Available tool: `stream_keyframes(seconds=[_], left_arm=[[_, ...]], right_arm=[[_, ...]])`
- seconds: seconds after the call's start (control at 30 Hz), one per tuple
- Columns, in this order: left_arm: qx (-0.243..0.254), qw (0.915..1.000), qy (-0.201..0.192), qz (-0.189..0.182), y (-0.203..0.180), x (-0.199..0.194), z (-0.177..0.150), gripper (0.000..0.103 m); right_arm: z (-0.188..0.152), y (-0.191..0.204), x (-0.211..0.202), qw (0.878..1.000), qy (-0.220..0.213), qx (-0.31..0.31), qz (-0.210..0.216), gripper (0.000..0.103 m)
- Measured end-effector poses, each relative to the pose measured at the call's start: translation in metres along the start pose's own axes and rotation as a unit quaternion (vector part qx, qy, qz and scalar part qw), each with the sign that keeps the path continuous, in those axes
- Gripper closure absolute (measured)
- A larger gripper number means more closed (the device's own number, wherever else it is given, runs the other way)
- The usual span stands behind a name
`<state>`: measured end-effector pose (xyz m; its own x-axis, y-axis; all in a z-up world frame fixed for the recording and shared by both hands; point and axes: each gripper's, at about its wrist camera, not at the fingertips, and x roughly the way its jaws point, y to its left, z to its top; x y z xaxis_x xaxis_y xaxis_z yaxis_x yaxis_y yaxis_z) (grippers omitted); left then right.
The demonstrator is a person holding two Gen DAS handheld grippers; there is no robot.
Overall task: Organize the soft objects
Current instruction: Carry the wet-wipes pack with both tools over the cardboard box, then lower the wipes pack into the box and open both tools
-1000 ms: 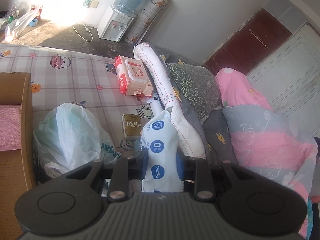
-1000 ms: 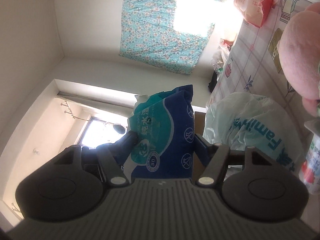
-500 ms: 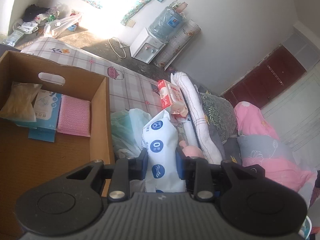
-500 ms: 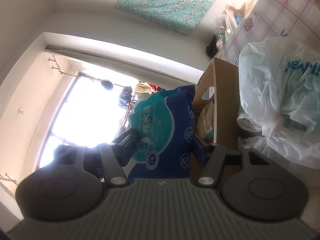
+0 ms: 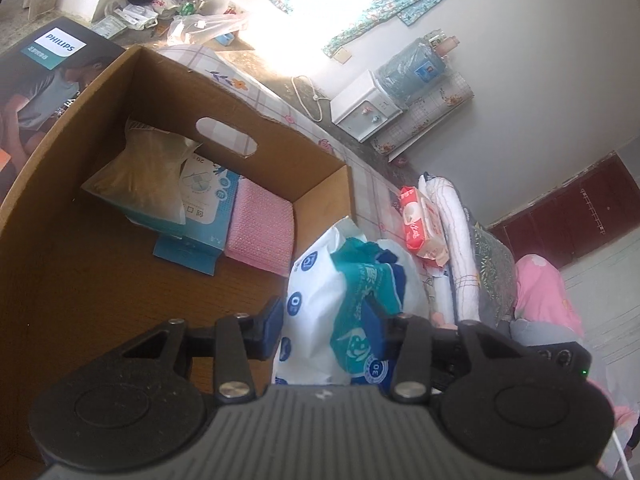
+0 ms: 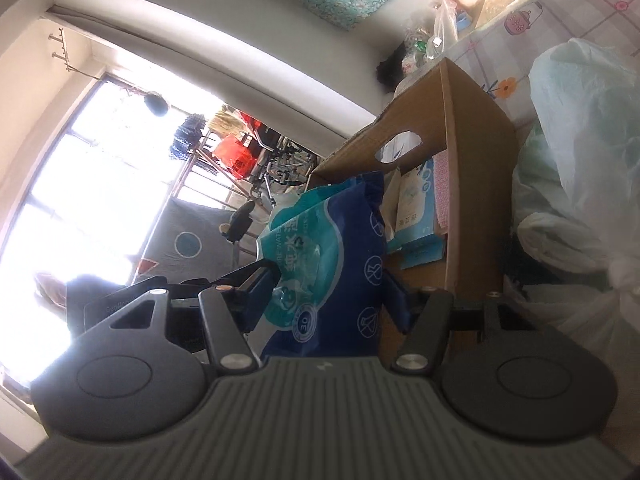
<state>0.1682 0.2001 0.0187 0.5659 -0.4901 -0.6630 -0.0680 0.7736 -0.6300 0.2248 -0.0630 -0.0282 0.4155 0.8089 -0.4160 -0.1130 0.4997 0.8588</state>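
The left gripper (image 5: 326, 322) has a pack of wet wipes (image 5: 344, 304) between its fingers, and its jaws are opening; the left finger stands clear of the pack, so the grip is let go. The right gripper (image 6: 330, 298) grasps the same blue and teal pack from its other side, both fingers pressed against it. The pack hangs just beside the near corner of the cardboard box (image 5: 120, 92), above its brown floor. At the far wall of the box lie a tissue pack (image 5: 148, 172), a blue carton (image 5: 208, 208) and a pink cloth (image 5: 260, 228). A pale plastic bag (image 6: 576, 168) slumps just outside the box on the checked bedsheet (image 6: 560, 4).
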Motion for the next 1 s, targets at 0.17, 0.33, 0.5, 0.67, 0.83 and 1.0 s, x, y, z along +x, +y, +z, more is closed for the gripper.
stream_keyframes(seconds=[0.17, 0.33, 0.5, 0.67, 0.83, 1.0], left_arm=[[-0.024, 0.9972, 0.042, 0.057, 0.027, 0.031, 0.0, 0.055], [-0.017, 0.9942, 0.055, 0.091, 0.03, 0.043, -0.001, 0.055], [-0.01, 0.9928, 0.058, 0.104, 0.02, 0.057, 0.006, 0.055], [-0.002, 0.9886, 0.073, 0.132, 0.008, 0.081, 0.01, 0.055], [-0.007, 0.9843, 0.087, 0.154, 0.008, 0.104, 0.011, 0.056], [-0.01, 0.9822, 0.1, 0.158, 0.006, 0.117, 0.012, 0.056]], right_arm=[[0.0, -0.003, -0.009, 0.999, -0.012, -0.029, -0.03, 0.044], [0.0, -0.007, -0.028, 0.999, -0.023, -0.036, -0.035, 0.044], [0.0, -0.019, -0.044, 0.999, -0.034, -0.019, -0.032, 0.043], [0.0, -0.028, -0.054, 0.999, -0.043, -0.01, -0.028, 0.043], [-0.003, -0.039, -0.063, 0.999, -0.045, -0.002, -0.026, 0.043], [-0.005, -0.049, -0.071, 0.999, -0.045, 0.007, -0.028, 0.043]])
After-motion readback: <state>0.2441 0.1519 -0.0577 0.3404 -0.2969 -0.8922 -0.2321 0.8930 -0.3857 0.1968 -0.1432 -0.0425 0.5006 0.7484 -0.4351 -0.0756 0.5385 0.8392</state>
